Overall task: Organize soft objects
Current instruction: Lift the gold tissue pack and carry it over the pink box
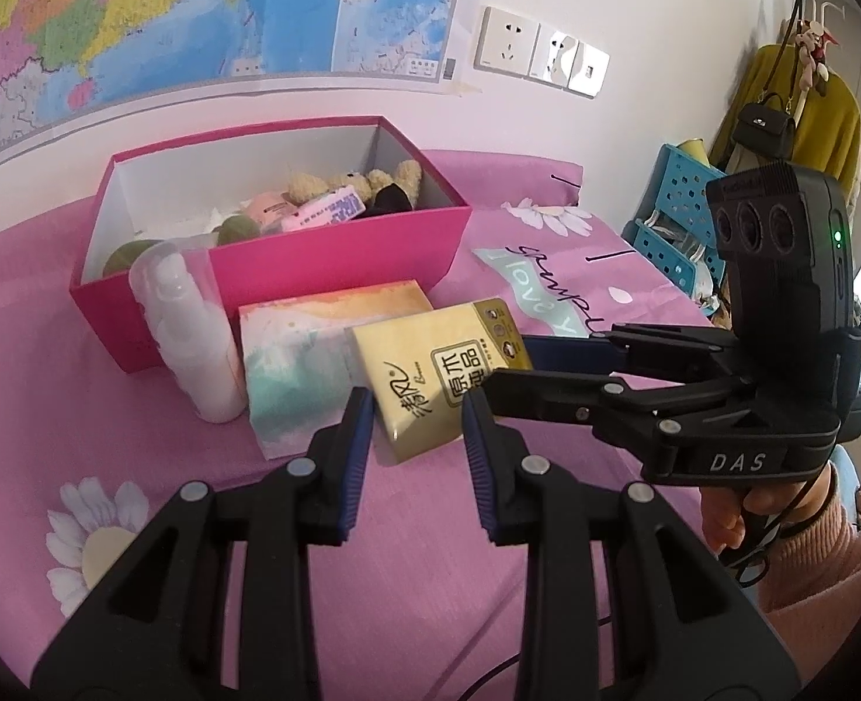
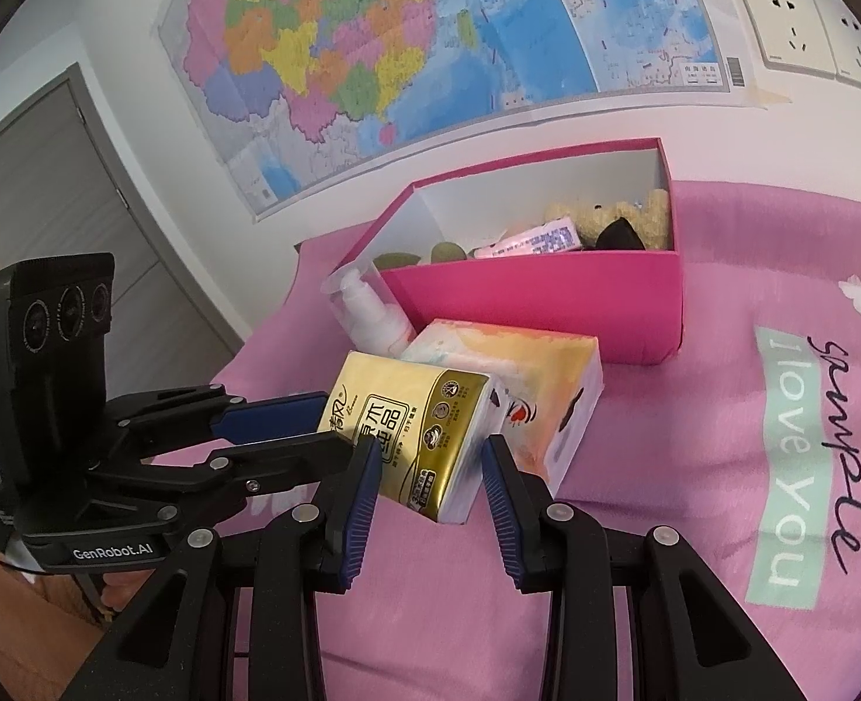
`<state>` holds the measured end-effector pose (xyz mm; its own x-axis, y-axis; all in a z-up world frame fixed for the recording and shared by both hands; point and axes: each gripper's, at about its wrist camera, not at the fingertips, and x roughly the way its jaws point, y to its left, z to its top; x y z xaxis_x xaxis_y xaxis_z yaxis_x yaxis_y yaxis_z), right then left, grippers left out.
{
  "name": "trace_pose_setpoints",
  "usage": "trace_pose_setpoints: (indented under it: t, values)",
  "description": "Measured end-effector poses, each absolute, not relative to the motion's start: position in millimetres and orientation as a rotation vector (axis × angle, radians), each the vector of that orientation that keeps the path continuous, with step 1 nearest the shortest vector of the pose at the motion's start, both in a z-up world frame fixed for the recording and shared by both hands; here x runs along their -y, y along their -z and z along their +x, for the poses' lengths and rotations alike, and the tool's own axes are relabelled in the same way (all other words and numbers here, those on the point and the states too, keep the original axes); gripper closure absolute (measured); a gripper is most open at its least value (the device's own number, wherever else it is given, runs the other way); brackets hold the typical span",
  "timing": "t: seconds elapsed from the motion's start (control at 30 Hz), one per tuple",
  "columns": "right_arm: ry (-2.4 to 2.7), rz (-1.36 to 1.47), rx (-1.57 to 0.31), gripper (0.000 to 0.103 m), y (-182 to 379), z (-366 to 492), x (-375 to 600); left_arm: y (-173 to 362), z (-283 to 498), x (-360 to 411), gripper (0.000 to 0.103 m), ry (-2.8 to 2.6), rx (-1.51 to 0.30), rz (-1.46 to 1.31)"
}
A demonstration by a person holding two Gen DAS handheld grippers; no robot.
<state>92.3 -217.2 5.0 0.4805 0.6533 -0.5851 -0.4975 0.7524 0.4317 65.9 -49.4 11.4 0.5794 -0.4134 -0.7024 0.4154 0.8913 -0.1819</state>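
Partly done — bear (image 1: pixel 366 181), small packets and green lumps already in the pink box (image 1: pixel 337 257) at the far side of the bed (image 1: pixel 33 350). Left outside, just near of the box: yellow tissue pack (image 1: pixel 442 371) leaning on a pastel pack (image 1: pixel 290 350), bottle (image 1: pixel 191 327) at the left. Left gripper (image 1: pixel 413 461) and right gripper (image 2: pixel 430 485) both partly apart, clamped on nothing — yellow pack just beyond the tips.

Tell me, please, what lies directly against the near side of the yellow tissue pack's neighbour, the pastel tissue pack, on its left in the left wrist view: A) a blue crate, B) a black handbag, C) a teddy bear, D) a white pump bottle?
D: the white pump bottle lies beside the pastel tissue pack, in front of the pink box.
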Motion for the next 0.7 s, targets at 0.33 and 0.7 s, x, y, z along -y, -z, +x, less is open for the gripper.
trace_pose_setpoints:
  t: [0.33,0.7]
  values:
    - [-0.709,0.211,-0.789,0.067,-10,98,218,-17,71,52,0.069,0.479,-0.790,0.020]
    - [-0.711,0.210,-0.779,0.067,-14,105,219,-19,77,55,0.069,0.466,-0.772,0.033]
